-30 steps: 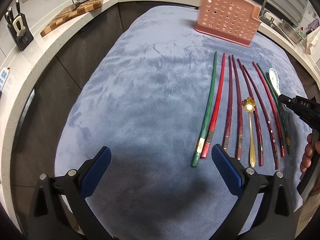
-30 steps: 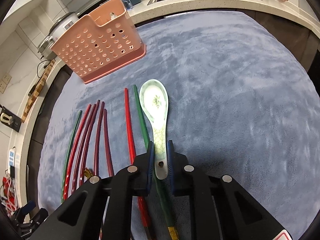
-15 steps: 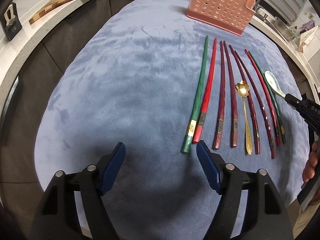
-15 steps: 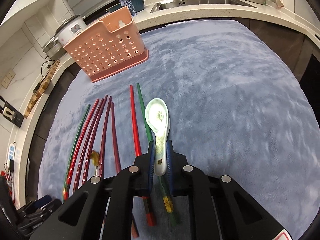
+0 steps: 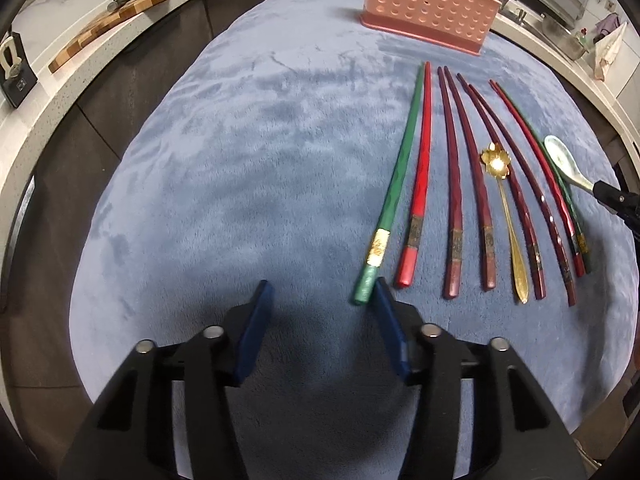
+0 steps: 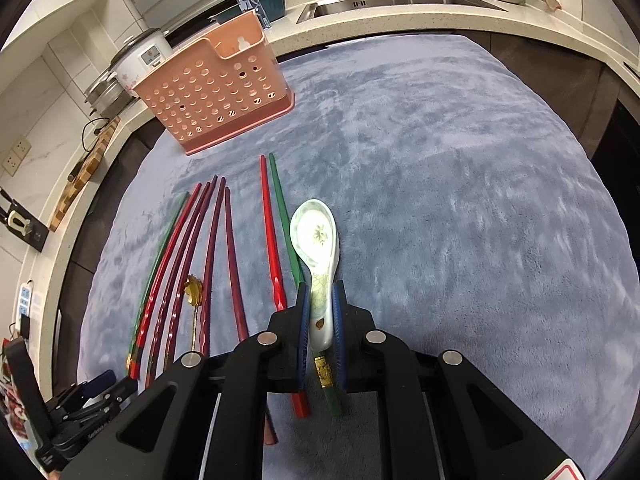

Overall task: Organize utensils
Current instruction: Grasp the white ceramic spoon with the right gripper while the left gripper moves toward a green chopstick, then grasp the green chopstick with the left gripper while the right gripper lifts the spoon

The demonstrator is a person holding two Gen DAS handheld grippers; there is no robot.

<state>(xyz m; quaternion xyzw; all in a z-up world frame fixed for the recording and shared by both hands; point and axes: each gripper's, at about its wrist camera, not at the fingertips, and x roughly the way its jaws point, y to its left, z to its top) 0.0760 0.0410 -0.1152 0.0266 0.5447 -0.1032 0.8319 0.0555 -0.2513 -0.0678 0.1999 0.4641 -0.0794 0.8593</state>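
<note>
Under both your hands a blue-grey plush cloth covers the dark table, and a pale speckled stone counter curves round it. At the cloth's far edge stands the pink perforated plastic utensil basket, upright. Nearer you, a row of long lacquered chopsticks lies fanned on the cloth, side by side, tips toward the basket: green and bright red ones at the outer edges, dark maroon ones between. A small gold metal spoon with a flower-shaped bowl lies among the maroon sticks.

Your right gripper has its blue pads pressed together on the handle of the white ceramic soup spoon with a green flower print. The spoon's bowl points forward, toward the basket, and the handle sits above the green chopstick at the right end of the row; whether the bowl touches the cloth cannot be told.

Your left gripper hangs low over bare cloth with its jaws closing and nothing between them. Its right pad is just beside the butt end of the leftmost green chopstick with a gold band; whether they touch cannot be told.
</note>
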